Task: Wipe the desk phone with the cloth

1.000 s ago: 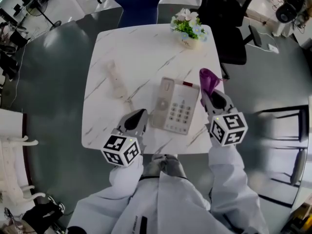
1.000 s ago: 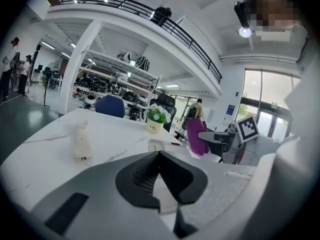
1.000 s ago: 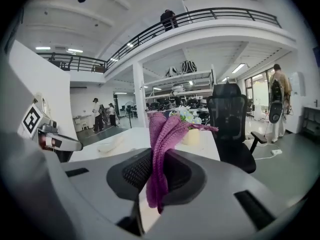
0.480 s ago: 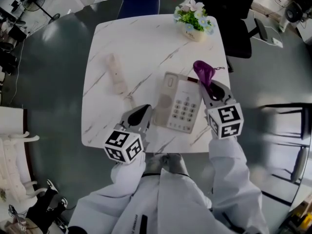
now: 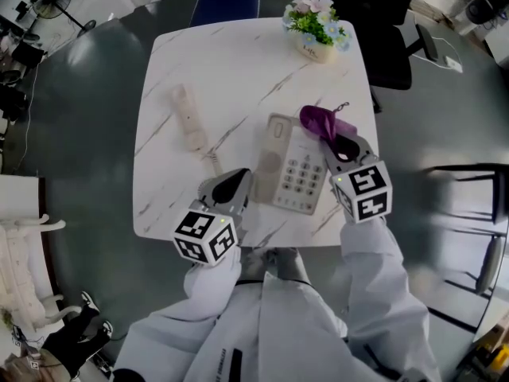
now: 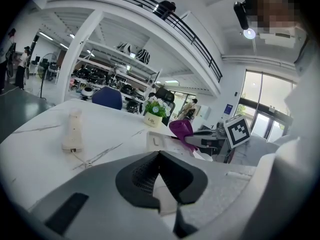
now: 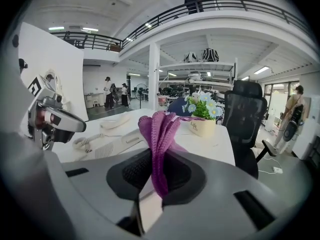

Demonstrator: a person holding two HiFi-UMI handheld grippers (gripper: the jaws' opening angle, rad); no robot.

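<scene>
Overhead, right gripper (image 5: pixel 343 144) pinches purple cloth (image 5: pixel 320 122) at desk phone's (image 5: pixel 296 175) two o'clock; left gripper (image 5: pixel 233 185), jaws together, at eight.

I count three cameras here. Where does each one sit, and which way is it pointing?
Head view: on the person's head, looking steeply down at the table and desk phone; white sleeves, left tool and right tool show.
Left gripper view: rides the left tool, facing across the tabletop over its shut jaws toward the handset.
Right gripper view: rides the right tool, facing over jaws that pinch the purple cloth.
Shared: both gripper views see the flower pot.
</scene>
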